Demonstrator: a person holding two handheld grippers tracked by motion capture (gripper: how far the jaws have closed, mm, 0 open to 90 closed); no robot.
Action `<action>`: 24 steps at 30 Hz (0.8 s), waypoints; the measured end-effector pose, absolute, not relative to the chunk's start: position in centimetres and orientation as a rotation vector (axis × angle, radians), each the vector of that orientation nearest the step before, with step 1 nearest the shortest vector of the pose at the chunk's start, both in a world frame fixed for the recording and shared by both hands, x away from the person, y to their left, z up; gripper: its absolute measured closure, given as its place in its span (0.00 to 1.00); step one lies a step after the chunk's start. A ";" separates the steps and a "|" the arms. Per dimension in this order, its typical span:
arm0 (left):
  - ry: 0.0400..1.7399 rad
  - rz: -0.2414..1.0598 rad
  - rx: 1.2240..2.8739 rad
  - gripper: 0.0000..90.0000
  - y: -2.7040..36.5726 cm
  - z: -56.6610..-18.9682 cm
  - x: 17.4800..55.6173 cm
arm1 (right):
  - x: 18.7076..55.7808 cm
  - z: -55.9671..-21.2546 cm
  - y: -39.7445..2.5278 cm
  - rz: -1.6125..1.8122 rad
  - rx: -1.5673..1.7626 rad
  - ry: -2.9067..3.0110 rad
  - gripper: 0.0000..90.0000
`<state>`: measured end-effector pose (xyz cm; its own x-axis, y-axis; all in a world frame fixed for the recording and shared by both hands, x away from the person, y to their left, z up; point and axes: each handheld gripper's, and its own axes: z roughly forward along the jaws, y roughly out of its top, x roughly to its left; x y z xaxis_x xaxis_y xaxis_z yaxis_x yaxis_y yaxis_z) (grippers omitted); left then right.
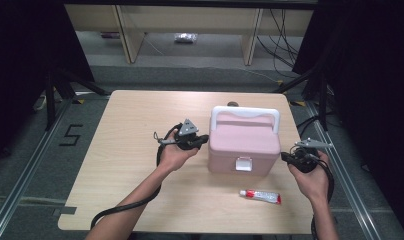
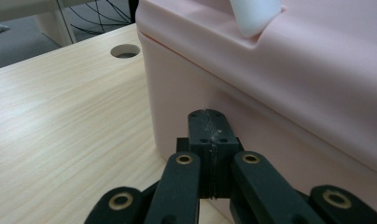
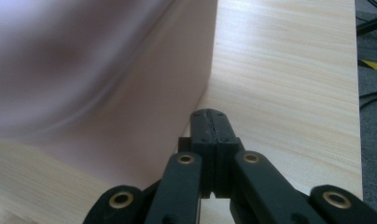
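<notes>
The pale wooden surface [image 1: 140, 170] carries a pink box [image 1: 245, 142] with a white handle [image 1: 245, 114] folded over its lid and a white latch [image 1: 243, 163] on the front wall; it stands right of the middle, between the two hands. In front of it, nearer the right hand, lies a small white and red tube [image 1: 260, 196], apart from the box. The left gripper [image 1: 204, 138] is held level at the box's left wall, palm turned up under it, fingers pressed together with nothing between them, tips at or just short of the pink plastic. The right gripper [image 1: 284, 157] comes in from the opposite side, low by the box's right wall, its fingers likewise together and empty; the right gripper view puts their tips just beside the bottom corner of the box. The likely trouble, as I judge it, is uneven pushing: with both grippers shut and flanking the box, a harder nudge from one side would slide or twist it across the smooth wood, perhaps over the tube, and the still-fastened latch would not yield.
</notes>
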<state>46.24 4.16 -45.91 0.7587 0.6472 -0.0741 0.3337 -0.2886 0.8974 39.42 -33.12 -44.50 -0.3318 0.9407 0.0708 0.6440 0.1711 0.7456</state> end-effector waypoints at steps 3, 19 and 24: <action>0.734 0.359 1.894 1.00 3.6 -46.0 46.0 | 39.4 -44.4 -33.4 0.929 1.465 2.068 1.00; 0.694 0.364 1.916 1.00 1.5 -45.8 46.2 | 39.3 -44.7 -34.3 0.929 1.492 2.036 1.00; 0.688 0.369 1.877 0.92 3.1 -45.2 45.6 | 38.7 -44.5 -34.5 0.917 1.543 2.008 1.00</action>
